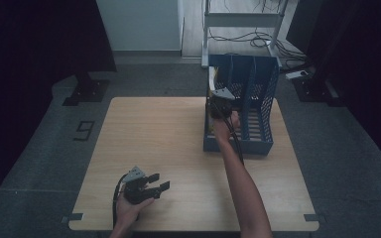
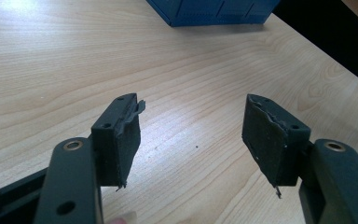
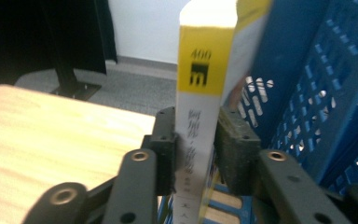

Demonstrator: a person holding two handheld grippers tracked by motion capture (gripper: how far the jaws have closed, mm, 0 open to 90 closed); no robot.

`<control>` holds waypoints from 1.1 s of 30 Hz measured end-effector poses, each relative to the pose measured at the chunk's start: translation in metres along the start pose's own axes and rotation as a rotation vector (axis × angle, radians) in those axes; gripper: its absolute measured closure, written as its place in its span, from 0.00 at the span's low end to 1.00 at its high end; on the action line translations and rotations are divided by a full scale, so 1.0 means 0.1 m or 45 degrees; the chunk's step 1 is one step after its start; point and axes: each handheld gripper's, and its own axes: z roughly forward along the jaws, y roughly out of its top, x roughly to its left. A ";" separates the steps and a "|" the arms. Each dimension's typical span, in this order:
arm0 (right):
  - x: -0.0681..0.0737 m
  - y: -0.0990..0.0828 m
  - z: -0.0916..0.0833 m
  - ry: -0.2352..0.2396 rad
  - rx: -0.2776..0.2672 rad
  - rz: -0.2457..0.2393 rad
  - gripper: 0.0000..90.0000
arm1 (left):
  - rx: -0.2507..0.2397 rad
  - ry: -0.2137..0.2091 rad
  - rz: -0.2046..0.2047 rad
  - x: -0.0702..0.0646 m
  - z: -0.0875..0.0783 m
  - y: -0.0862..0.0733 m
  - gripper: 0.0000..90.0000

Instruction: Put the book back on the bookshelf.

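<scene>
— Well, is the right gripper holding something?
— Yes, its jaws are clasping the book between them, upright inside the blue rack; releasing is remaining. The left gripper is resting spread, empty.

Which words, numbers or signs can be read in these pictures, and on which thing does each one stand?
"400": on the yellow band of the book spine, in the right gripper view.
"m": a black logo just under it.
"9": a dark mark on the floor, left of the table.
The characters lower down the spine are too blurred to read.
</scene>
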 end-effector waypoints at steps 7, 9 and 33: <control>0.01 -0.04 -0.01 0.015 -0.010 -0.005 0.73 | 0.003 -0.003 0.001 -0.01 0.01 0.00 0.41; 0.00 -0.04 -0.01 0.016 -0.008 -0.005 0.73 | 0.003 -0.003 0.001 -0.01 0.01 0.00 0.41; -0.01 -0.09 -0.15 0.078 -0.046 0.005 0.53 | 0.010 -0.005 -0.005 -0.01 0.02 -0.01 0.41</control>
